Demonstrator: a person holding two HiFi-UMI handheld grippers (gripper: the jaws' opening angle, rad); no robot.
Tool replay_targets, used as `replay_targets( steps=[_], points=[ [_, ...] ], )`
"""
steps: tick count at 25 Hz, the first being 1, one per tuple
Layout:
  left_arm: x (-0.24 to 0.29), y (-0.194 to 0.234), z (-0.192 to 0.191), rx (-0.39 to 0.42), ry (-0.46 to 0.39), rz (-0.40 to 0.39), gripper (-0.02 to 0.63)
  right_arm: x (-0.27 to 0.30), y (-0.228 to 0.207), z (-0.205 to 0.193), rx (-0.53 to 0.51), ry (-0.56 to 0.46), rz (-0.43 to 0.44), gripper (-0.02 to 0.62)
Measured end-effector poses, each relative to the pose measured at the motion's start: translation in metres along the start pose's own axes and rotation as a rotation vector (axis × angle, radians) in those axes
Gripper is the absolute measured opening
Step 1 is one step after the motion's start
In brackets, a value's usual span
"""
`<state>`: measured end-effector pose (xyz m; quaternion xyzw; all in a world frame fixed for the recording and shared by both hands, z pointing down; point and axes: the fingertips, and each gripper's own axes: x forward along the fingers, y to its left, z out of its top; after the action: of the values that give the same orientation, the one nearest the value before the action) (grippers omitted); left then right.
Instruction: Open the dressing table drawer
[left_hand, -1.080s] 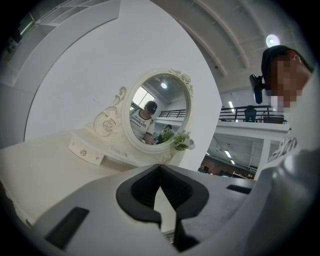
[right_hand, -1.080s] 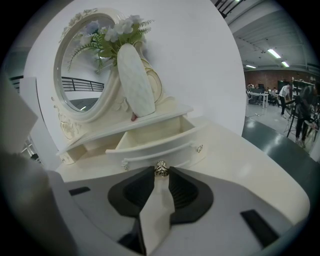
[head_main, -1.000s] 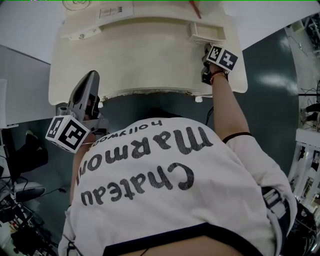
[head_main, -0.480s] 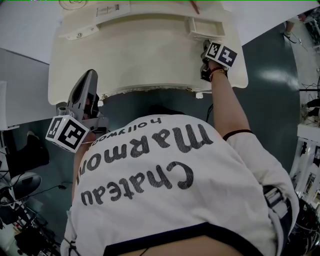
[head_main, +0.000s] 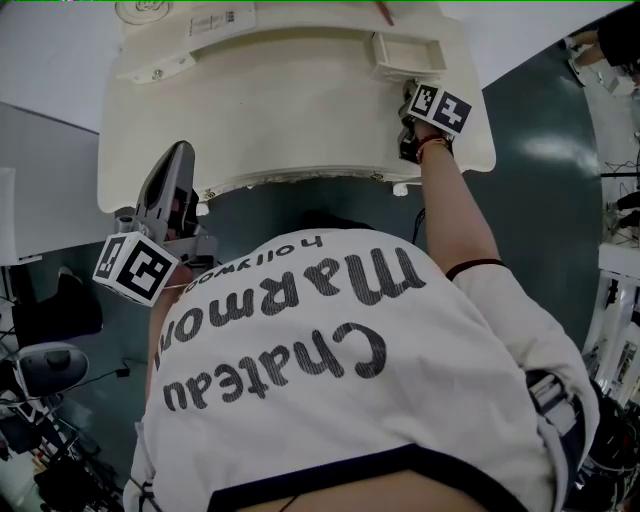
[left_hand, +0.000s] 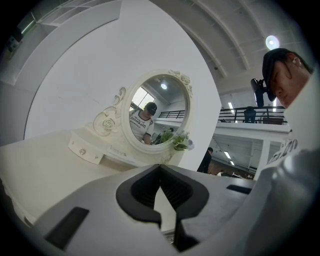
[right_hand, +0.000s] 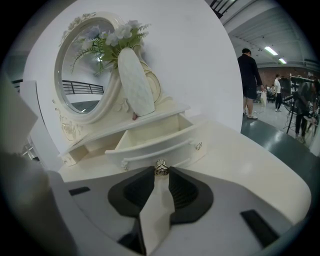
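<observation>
"Right gripper view: where's the drawer (right_hand: 155, 135)?"
"Slid out below the mirror shelf, over the table (right_hand: 250, 170), with its inside showing. The right claw (right_hand: 160, 171) is clamped on its knob (right_hand: 160, 167), probably the only place to pull."
"And the left claw (left_hand: 160, 167)?"
"Tips together, empty, parked at the table's front edge, out of the way."

Your white cotton T-shirt (head_main: 350, 370), on the near side of the left tool (head_main: 184, 152) and right tool (right_hand: 161, 169), carries black lettering, upside down in the head view: "Chateau", "Marmon" with its end lost in a fold, and a smaller "hollywood".
</observation>
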<state>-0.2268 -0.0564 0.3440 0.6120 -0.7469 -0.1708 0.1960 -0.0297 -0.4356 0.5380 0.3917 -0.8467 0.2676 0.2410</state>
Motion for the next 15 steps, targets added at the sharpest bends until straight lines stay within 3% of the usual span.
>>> replay_targets(
  steps=[15],
  points=[
    [0.010,-0.008,-0.006,-0.002,0.006,-0.012,0.022,0.003,0.002,0.003,0.003,-0.002,0.008,0.103]
  ],
)
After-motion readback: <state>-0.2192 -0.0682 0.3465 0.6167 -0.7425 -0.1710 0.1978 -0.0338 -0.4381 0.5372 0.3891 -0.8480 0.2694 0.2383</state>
